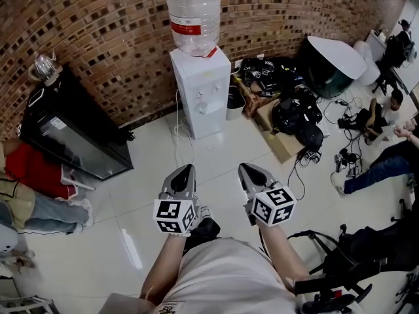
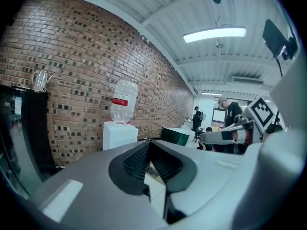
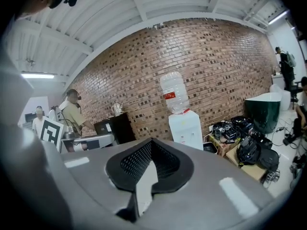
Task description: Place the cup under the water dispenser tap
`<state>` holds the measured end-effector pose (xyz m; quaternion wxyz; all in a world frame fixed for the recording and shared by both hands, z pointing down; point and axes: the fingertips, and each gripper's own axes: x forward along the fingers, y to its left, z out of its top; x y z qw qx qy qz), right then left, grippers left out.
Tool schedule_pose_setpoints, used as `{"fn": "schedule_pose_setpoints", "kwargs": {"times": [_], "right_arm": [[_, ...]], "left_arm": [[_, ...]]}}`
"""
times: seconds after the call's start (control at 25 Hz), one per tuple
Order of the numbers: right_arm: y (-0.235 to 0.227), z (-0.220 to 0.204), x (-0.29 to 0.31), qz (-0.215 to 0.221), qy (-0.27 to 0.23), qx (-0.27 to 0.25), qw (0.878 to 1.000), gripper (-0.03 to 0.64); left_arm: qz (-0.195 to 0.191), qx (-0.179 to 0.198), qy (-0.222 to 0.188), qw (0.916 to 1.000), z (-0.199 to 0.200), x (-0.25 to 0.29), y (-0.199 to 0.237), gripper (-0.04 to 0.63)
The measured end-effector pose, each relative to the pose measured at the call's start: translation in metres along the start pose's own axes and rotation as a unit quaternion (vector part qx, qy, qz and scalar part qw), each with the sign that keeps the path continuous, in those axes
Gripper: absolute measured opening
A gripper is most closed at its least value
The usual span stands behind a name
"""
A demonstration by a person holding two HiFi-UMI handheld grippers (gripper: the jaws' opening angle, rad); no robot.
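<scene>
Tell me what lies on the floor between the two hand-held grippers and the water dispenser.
Head view: mostly bare white floor between the left hand-held gripper, the right hand-held gripper and the water dispenser; only a thin cord trails there.

Glossy white tile floor [image 1: 150, 169] under a water dispenser [image 1: 201, 93], a black cabinet [image 1: 72, 133] and a heap of black bags [image 1: 298, 120]

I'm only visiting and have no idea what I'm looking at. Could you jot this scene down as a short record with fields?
Setting: white floor, brick wall
Water dispenser: white, against the wall, bottle on top
Left gripper: jaws together, holding nothing
Right gripper: jaws together, holding nothing
Cup: none seen in any view
Left of dispenser: black cabinet with a kettle on top
</scene>
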<state>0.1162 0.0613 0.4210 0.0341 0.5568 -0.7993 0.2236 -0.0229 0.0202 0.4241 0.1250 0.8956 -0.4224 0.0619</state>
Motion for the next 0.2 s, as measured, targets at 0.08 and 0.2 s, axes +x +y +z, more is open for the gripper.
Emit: {"fn": "schedule_pose_setpoints", "kwargs": {"times": [0.08, 0.2], "right_arm": [[0.0001, 0.0010, 0.0032, 0.002, 0.001, -0.001, 1.000, 0.000], [-0.0012, 0.0019, 0.0067, 0.003, 0.002, -0.001, 1.000, 0.000]], "left_arm": [[-0.001, 0.001, 0.002, 1.0000, -0.0006, 0.0022, 0.0008, 0.012], [-0.003, 0.002, 0.005, 1.0000, -0.0022, 0.0062, 0.0009, 0.012]]}}
